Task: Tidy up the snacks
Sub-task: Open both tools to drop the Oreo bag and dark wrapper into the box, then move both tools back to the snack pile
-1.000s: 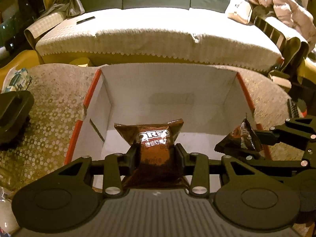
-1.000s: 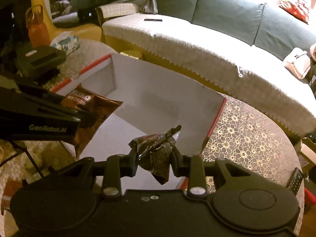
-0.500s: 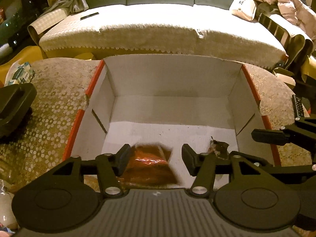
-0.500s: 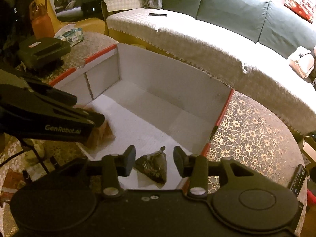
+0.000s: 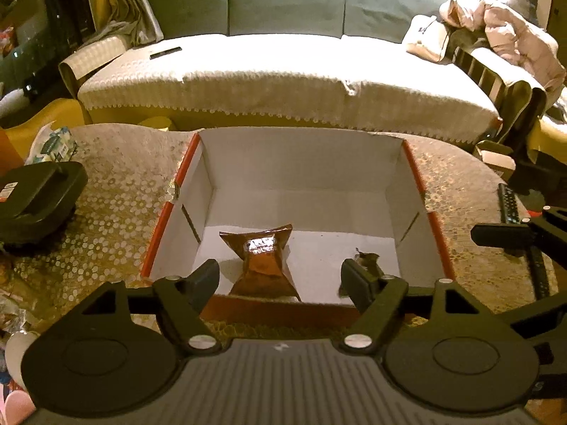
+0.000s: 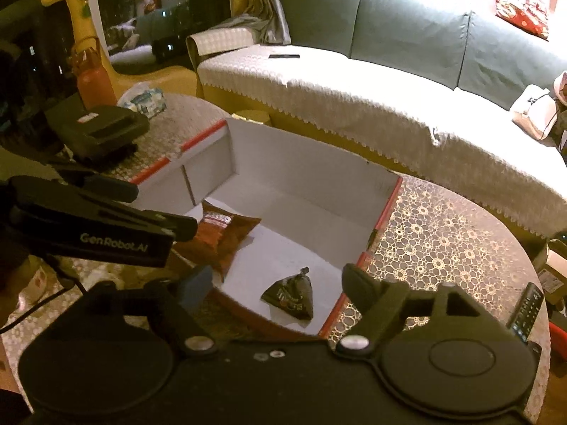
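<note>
Both packets are lying in the box (image 5: 411, 163): left hand-held gripper (image 5: 280, 278) and right hand-held gripper (image 6: 274, 283) are opening, empty; next is probably fetching more snacks

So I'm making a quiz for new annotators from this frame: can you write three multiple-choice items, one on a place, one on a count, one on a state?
1. Where does the brown Oreo packet lie?
A. On the sofa
B. Inside the white box
C. On the tablecloth beside the box

2. How many snack packets are in the box?
A. One
B. Two
C. Four

3. What is between the right gripper's jaws?
A. Nothing gripped
B. The small dark packet, pinched
C. A remote control

Answers: 1 B, the packet rests on the box floor; 2 B, the Oreo packet plus the small dark packet; 3 A, the jaws are opening with the dark packet lying free below.
</note>
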{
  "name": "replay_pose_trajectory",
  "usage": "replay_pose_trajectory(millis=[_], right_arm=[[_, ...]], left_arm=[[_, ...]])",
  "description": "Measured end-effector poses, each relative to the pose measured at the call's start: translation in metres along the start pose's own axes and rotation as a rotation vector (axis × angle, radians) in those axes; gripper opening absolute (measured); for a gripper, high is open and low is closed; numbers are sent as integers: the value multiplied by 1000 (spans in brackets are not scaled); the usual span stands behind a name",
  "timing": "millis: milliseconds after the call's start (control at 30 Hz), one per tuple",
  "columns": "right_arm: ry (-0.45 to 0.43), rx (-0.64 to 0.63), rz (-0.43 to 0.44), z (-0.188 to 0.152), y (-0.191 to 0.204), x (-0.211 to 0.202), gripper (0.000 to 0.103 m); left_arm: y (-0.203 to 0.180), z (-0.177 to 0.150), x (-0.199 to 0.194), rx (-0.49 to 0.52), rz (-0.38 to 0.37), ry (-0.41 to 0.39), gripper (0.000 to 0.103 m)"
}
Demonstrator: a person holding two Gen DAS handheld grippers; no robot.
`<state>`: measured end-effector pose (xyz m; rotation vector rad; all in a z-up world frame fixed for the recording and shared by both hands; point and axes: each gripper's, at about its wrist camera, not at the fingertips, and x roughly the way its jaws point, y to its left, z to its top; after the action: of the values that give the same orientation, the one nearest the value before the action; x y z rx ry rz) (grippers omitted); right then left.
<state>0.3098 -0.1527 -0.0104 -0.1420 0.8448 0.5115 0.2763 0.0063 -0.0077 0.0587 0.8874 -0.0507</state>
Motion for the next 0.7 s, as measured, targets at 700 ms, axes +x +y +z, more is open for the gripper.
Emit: replay_pose_trajectory(millis=[700], right_arm=[[-26,17,29,-63,3,-70,103]], left_arm=[[-25,-81,-68,24,-74,-16,91]])
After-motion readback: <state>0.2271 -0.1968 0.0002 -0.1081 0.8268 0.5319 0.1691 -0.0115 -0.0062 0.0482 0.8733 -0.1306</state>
